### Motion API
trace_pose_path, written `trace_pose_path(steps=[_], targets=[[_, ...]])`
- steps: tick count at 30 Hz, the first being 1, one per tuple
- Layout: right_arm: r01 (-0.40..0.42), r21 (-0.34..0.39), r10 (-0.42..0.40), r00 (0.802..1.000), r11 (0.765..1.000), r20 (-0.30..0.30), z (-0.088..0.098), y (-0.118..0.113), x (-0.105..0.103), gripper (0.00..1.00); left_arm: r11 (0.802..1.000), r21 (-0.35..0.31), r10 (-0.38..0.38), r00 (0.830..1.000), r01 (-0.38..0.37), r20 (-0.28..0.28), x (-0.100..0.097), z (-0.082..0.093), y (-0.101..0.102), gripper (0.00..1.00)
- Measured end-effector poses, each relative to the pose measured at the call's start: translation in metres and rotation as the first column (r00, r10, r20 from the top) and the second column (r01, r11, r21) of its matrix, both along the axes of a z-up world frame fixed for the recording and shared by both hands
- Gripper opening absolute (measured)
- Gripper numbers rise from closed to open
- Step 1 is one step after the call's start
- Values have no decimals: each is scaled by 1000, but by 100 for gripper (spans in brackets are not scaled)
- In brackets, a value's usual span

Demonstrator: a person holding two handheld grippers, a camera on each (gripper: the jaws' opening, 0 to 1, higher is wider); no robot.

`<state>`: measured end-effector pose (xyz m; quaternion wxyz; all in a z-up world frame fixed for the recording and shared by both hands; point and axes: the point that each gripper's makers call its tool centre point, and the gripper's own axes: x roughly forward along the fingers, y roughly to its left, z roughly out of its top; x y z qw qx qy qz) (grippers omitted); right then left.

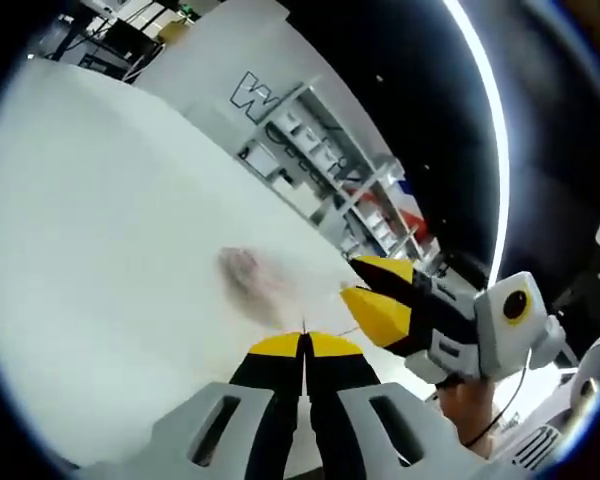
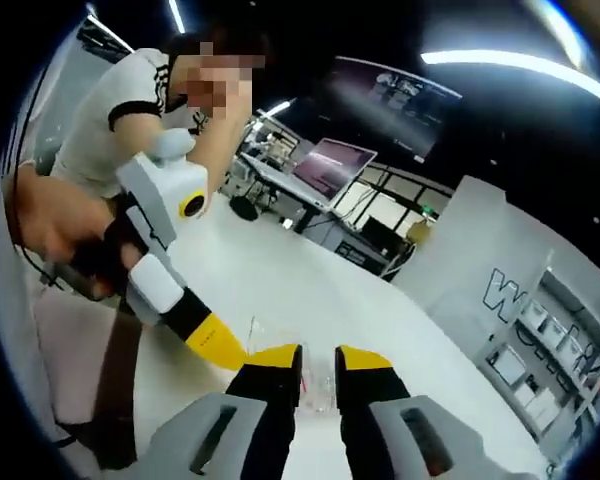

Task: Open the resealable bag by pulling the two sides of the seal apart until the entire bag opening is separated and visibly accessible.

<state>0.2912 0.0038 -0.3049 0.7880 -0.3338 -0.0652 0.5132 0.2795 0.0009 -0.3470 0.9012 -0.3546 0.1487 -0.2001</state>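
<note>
Clear bag [image 2: 298,372] between left gripper [image 2: 235,355] and right gripper [image 2: 318,356].

Bright ceiling light strips [image 1: 480,90] glaring, white table [image 1: 100,250] washed out, motion blur, fisheye-bent edges

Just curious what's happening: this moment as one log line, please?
left gripper: shut on bag | right gripper: open, bag between jaws | opening: unclear
</note>
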Motion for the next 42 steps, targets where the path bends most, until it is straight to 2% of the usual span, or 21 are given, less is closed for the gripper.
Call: trace_pose_path(steps=[5,8,10,15,18,23,25,27,29,34,37,39,42], targets=[[-21,-27,21,1000,999,-5,-6,11,2,9,1000,2,-6,1000,6,4,-2,0,-3,1],[-11,40,10,999,999,41,14,13,8,0,1000,9,-8,1000,8,-1,-2,-1,-1,1],[10,100,-16,999,995,51,29,12,15,0,1000,16,-12,1000,12,-6,-3,-1,-1,1],[14,107,-16,1000,994,18,25,8,11,4,1000,20,-6,1000,6,5,-2,3,0,1],[13,76,-13,1000,997,-1,15,4,5,10,1000,9,-2,1000,2,8,-3,2,0,1],[31,27,-30,999,999,-22,0,-7,2,11,1000,8,-2,1000,2,12,-3,2,-1,1],[54,36,-53,998,998,-22,0,-13,7,9,1000,10,-3,1000,3,11,-4,2,-1,1],[106,95,-106,994,990,-2,13,-21,17,9,1000,12,-11,1000,10,7,-4,2,-2,1],[106,117,-105,994,987,-18,18,-22,17,9,1000,13,-18,1000,18,6,-5,2,-5,1],[81,97,-77,996,992,-39,10,-16,9,9,1000,11,-9,1000,9,11,-4,4,-2,1],[78,89,-74,996,993,-44,7,-15,9,0,1000,-4,-6,1000,6,19,-5,7,-2,2],[71,101,-66,996,992,-54,9,-13,9,0,1000,-17,-7,1000,8,22,-4,9,-4,2],[60,94,-55,997,994,-52,9,-10,7,0,1000,-30,-9,1000,10,23,-2,13,-5,10]])
